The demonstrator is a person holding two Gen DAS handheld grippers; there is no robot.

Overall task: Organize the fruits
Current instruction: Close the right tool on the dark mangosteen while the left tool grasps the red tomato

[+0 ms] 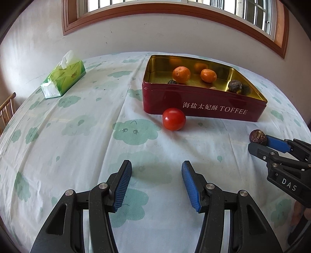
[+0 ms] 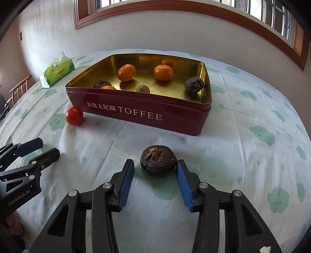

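Bright window [image 1: 175, 3] daylight, soft shadows, sharp focus, fisheye-bent edges.

Bystanders sitting around my desk

A green tissue box [image 1: 63, 78] is lying at the far left of the desk [image 1: 77, 136], which is wearing a white cloth with green cloud faces; a wooden chair [image 2: 18, 91] is standing off its left edge, and a wood-framed window [image 2: 175, 11] is glowing above the white wall [image 1: 35, 39].
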